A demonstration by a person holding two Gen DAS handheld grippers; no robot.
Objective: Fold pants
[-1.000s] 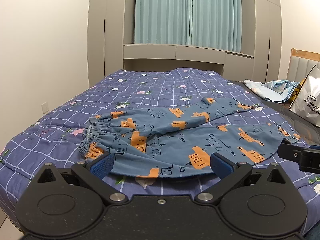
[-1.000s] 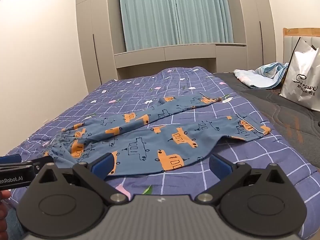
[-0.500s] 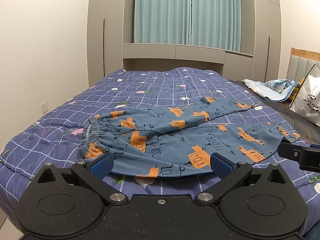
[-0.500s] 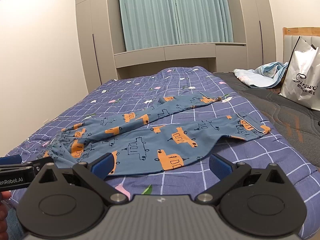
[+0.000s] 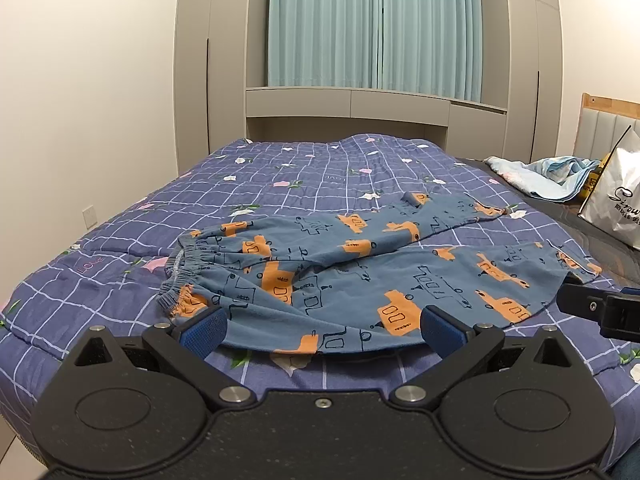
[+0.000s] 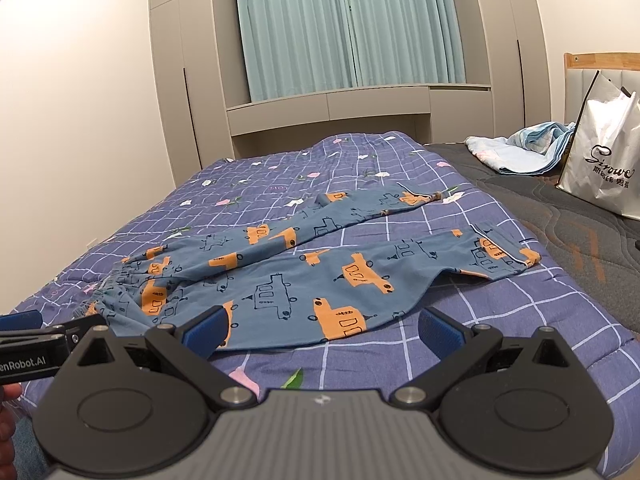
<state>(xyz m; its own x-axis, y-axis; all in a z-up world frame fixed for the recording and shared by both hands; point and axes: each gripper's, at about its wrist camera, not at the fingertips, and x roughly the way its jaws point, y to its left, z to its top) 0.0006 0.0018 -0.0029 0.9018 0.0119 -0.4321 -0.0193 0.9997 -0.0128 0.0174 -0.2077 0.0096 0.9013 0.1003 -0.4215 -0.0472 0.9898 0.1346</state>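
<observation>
Here the pants, blue with orange vehicle prints, are lying spread out on the checked purple quilt of the bed, waistband toward the left and both legs stretching away to the right, the far leg angling off from the near one. The left gripper is hovering just before the near edge of the fabric with its blue-padded fingers spread wide and grasping nothing. The right gripper is likewise hanging over the near hem, fingers released and apart, touching no cloth. A white shopping bag and a crumpled light-blue blanket are sitting well apart at the right.
</observation>
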